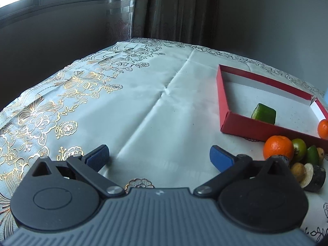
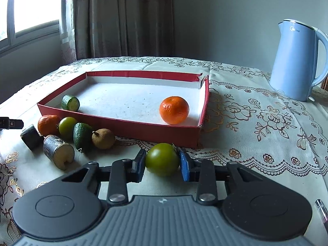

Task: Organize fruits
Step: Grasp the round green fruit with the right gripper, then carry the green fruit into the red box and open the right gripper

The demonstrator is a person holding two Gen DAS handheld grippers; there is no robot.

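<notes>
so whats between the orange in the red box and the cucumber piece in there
Nothing: in the right wrist view the white floor of the red box is bare between the orange and the cucumber piece.

- The red box (image 2: 123, 130) has a wide free floor between the cucumber piece (image 2: 70, 103) and the orange (image 2: 174, 110).
- Its near wall stands in the way.
- Fruit cluster (image 2: 67, 135) blocks the left; kettle (image 2: 297, 61) the far right.

Tangerine (image 2: 174, 110) inside tray (image 2: 127, 130), kettle (image 2: 297, 61) behind, right.
</notes>
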